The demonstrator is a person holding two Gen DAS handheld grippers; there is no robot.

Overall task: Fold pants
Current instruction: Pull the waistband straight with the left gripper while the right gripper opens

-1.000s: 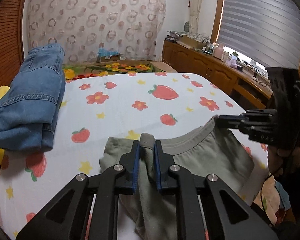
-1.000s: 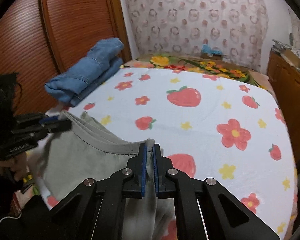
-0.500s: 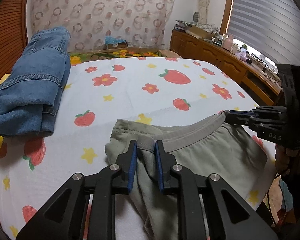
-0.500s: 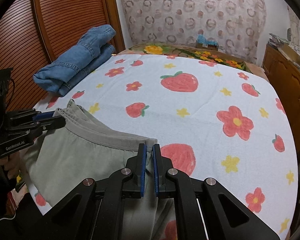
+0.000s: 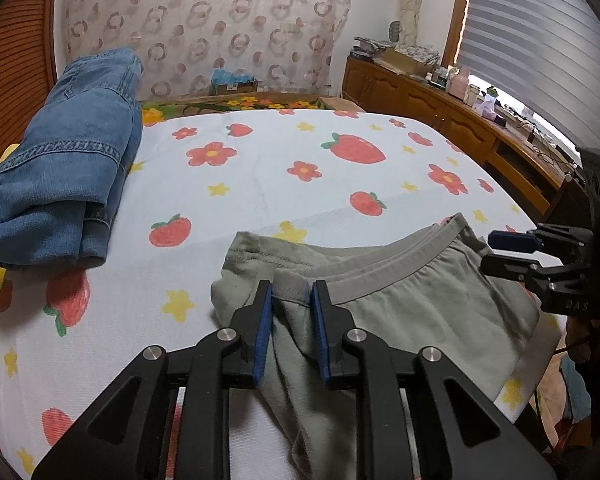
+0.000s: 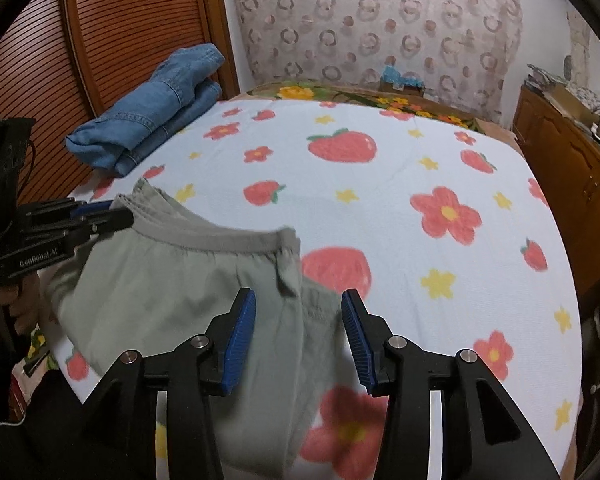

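While our left claw (image 5: 290, 334) loosens on the green pants' (image 5: 420, 312) waistband, our right claw (image 6: 298, 338) opens, cloth released. Laying-out ends; next, we judge, comes regripping for the fold.

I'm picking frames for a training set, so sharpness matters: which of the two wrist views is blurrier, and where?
Right wrist view: the green pants and the nearest sheet prints are smeared, while the right gripper stays crisp. Left wrist view: sharper overall, waistband stitching readable; slight softness low between the left gripper fingers. Both bend straight lines at the edges.
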